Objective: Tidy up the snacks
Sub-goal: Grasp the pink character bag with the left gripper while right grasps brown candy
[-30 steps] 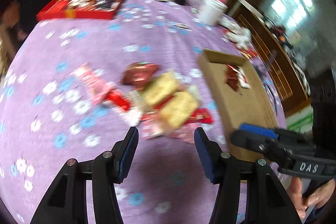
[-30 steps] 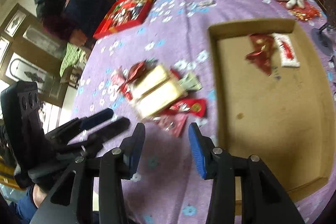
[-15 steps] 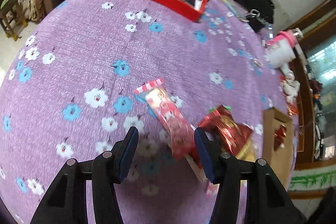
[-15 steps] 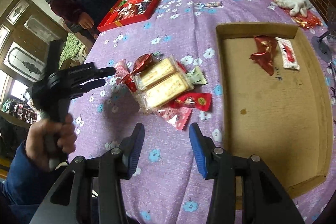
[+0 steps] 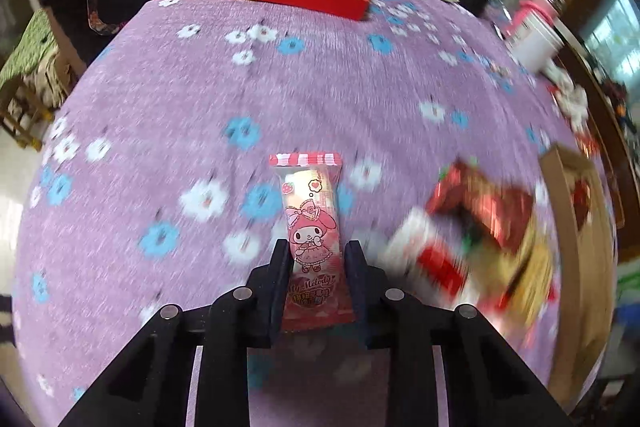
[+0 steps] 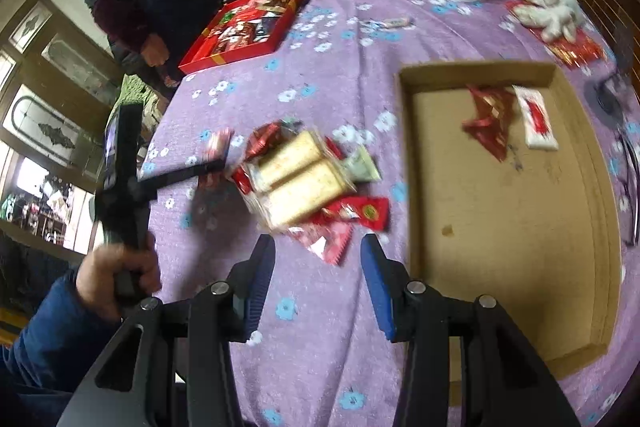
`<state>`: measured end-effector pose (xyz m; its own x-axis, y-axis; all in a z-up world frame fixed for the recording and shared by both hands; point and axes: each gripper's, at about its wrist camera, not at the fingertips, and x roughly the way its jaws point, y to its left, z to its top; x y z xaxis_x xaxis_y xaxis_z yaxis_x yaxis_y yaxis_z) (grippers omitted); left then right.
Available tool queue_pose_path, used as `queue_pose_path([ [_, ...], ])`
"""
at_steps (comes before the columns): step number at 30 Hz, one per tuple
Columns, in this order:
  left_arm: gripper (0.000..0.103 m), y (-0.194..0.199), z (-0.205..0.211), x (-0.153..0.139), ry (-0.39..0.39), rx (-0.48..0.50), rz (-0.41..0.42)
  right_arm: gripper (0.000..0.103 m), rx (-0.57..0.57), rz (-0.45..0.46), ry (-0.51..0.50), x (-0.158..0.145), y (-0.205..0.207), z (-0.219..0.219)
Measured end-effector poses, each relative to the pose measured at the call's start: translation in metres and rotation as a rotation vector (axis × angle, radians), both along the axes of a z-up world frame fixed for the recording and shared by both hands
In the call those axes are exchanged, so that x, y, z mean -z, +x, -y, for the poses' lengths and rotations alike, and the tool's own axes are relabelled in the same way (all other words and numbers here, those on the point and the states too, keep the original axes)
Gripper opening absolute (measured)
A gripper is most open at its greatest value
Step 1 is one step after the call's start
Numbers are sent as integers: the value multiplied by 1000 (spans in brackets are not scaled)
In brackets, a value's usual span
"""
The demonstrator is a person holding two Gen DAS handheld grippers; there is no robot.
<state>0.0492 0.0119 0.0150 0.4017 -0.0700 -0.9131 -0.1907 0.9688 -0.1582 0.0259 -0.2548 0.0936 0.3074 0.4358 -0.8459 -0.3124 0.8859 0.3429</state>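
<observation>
Pink snack packet [image 5: 314, 227] pinched lengthwise in left tool [image 5: 316, 267], jaws just closed onto its sides — lower end between the pads, striped top end out over the purple flowered counter [image 5: 168, 99]. Remaining snack pile [image 6: 308, 183] heaped just left of cardboard tray [image 6: 520, 355], two wrappers inside it. Right tool [image 6: 318, 267] hovering near the pile — parted, gripping nothing.

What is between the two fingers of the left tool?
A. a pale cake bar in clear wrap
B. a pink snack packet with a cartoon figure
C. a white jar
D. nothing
B: in the left wrist view the left tool has just closed its fingers on both sides of the pink snack packet lying on the purple tablecloth.
</observation>
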Motion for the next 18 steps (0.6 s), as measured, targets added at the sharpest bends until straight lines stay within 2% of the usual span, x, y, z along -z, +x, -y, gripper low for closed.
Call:
queue_pose_path([
  [2,29,-19,-3,0,15,19,5,45,-30,16,-16,-5,10,-16],
  [5,29,-41,-6,-2,8,41,6,56,-92,46,-52,-9,30,-47],
  [7,29,-49,-8,-2,25,54,9,56,-128,65,-76,-9,44,-70],
  [13,29,-54,-12,-2,8,86,8,56,-252,64,-222,18,82,-142],
  [18,29,-49,-13,-3,-2,113,3,55,-306,47,-358,51,93,-167],
])
